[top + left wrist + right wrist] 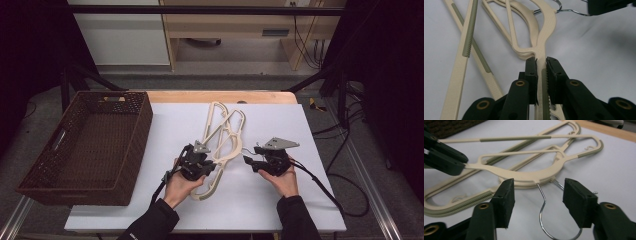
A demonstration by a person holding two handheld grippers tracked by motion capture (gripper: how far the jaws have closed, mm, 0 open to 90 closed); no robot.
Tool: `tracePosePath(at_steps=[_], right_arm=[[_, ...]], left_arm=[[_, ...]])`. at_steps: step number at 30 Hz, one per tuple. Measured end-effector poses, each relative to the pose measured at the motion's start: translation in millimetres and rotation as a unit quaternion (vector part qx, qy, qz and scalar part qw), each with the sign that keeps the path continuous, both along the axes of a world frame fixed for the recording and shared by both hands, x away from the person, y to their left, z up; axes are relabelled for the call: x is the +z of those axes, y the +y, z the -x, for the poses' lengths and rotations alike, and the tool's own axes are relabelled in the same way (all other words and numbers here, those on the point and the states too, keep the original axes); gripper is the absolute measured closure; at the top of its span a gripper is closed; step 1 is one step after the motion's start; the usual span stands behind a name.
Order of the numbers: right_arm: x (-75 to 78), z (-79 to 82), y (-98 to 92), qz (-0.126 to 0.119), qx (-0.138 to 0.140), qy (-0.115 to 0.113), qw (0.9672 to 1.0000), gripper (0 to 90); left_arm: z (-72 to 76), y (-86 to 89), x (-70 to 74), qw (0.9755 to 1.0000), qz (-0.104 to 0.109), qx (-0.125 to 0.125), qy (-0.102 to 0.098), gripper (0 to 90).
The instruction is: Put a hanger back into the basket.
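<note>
Left hand-held gripper [541,72] pinches a cream hanger [544,37]; right hand-held gripper [537,202], jaws spread, apparently untouching, straddles its wire hook [544,202].

My left hand-held gripper [204,156] is covering part of the cream hangers [223,131] from above. In my right gripper view the wire hook [543,208] is running off the bottom edge. How many hangers are lying stacked, I am unable to tell.
</note>
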State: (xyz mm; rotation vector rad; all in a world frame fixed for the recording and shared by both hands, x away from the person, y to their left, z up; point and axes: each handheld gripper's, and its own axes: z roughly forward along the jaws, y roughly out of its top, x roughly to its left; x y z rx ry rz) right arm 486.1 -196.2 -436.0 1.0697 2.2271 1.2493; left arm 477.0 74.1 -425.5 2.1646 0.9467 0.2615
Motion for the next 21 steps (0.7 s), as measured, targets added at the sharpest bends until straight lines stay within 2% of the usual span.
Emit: tracePosePath(at_steps=[3, 8, 18, 21], right_arm=[[-9.0, -8.0, 5.7, 0.017, 0.003, 0.016, 0.9997, 50.7], [-18.5, -14.8, 8.6, 0.035, 0.006, 0.024, 0.9991, 62.1], [-25.4, -18.9, 10.8, 0.039, 0.017, 0.047, 0.998, 80.6], [-27.8, -20.2, 12.2, 0.036, 0.015, 0.057, 0.9976, 81.3]], left_arm=[[0.2, 1.4, 0.3, 1.0, 0.001, 0.0, 0.0, 79.6], [0.7, 2.4, 0.3, 1.0, 0.002, 0.0, 0.001, 79.6], [1.2, 4.0, -2.2, 1.0, 0.001, -0.002, 0.005, 79.6], [1.2, 4.0, -4.2, 1.0, 0.0, -0.001, 0.007, 79.5]])
